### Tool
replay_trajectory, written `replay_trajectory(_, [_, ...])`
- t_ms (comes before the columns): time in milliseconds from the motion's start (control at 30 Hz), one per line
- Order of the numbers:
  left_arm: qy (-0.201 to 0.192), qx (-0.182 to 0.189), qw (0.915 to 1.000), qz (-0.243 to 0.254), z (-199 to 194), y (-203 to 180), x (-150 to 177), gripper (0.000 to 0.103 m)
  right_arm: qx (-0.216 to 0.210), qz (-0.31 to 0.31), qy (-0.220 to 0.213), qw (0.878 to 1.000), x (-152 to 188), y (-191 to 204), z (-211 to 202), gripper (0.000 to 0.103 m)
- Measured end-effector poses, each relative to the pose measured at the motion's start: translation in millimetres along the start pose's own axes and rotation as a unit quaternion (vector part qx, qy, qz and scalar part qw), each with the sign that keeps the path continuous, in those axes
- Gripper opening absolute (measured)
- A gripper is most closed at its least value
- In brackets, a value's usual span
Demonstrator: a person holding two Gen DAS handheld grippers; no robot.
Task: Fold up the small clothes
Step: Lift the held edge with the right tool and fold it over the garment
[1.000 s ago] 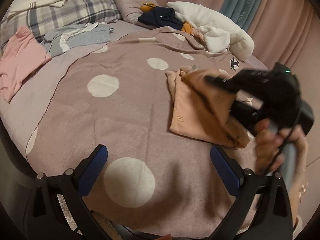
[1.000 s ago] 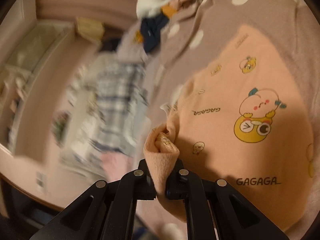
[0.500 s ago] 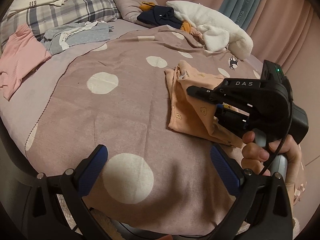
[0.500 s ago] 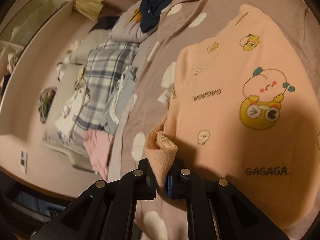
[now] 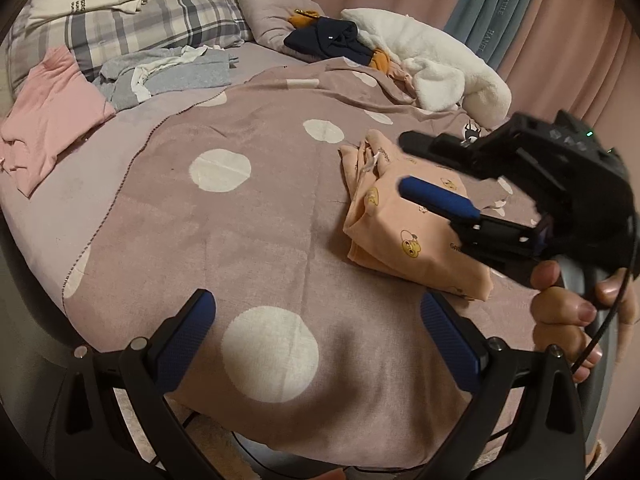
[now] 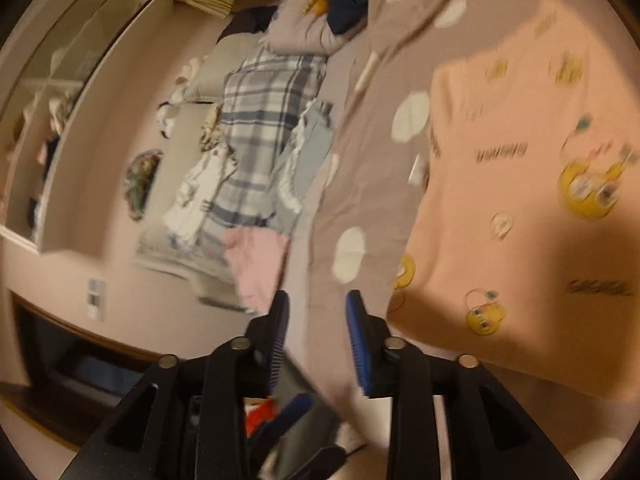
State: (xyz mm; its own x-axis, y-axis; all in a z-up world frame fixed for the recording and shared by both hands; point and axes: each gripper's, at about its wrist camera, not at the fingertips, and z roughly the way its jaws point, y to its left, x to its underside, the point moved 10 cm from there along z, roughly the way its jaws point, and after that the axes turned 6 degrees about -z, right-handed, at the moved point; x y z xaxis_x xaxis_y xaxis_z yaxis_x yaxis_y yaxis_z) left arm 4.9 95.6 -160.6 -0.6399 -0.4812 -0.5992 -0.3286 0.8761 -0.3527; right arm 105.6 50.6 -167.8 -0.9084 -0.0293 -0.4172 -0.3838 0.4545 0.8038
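A small peach garment with yellow cartoon prints (image 5: 404,224) lies folded on the mauve polka-dot blanket (image 5: 240,220), at the right of the left wrist view. It also shows in the right wrist view (image 6: 520,200), spread flat. My right gripper (image 5: 404,168) hovers just above the garment, jaws apart and empty; in its own view (image 6: 316,312) nothing sits between the blue pads. My left gripper (image 5: 316,316) is wide open and empty over the blanket's near edge, well left of the garment.
A pink garment (image 5: 48,112), a grey garment (image 5: 168,76) and a plaid pillow (image 5: 152,28) lie at the far left. A navy garment (image 5: 328,40) and a white fleece (image 5: 440,64) sit at the back. Curtains (image 5: 520,20) hang behind.
My right gripper has let go of the peach garment's folded edge and opened; the garment now lies flat. The right gripper has drawn back slightly. The left gripper has barely moved.
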Motion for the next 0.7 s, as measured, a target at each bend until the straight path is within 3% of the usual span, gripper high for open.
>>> replay_trajectory(33, [-0.001, 0.001, 1.0, 0.001, -2.0, -1.1, -0.3, 0.102, 0.013, -0.007, -0.003, 1.0, -0.2, 2.4, -3.5, 0.047])
replay_trajectory(100, [-0.002, 0.01, 0.9999, 0.002, -4.8, -4.5, -0.6, 0.102, 0.019, -0.007, -0.005, 1.0, -0.3, 4.3, -9.1, 0.069])
replay_trajectory(200, [-0.004, 0.031, 0.9995, -0.003, -9.2, -11.2, -2.6, 0.102, 0.024, 0.009, -0.019, 0.999, -2.9, 1.3, -22.2, 0.087])
replay_trajectory(400, [-0.008, 0.04, 0.999, 0.02, -12.8, -25.9, -5.2, 0.103, 0.045, 0.027, -0.053, 0.997, -9.5, -13.3, -54.0, 0.094])
replay_trajectory(700, [-0.001, 0.053, 0.998, 0.034, -0.2, -36.1, -15.7, 0.103, 0.134, 0.03, -0.083, 0.987, -13.2, -58.4, -108.5, 0.094])
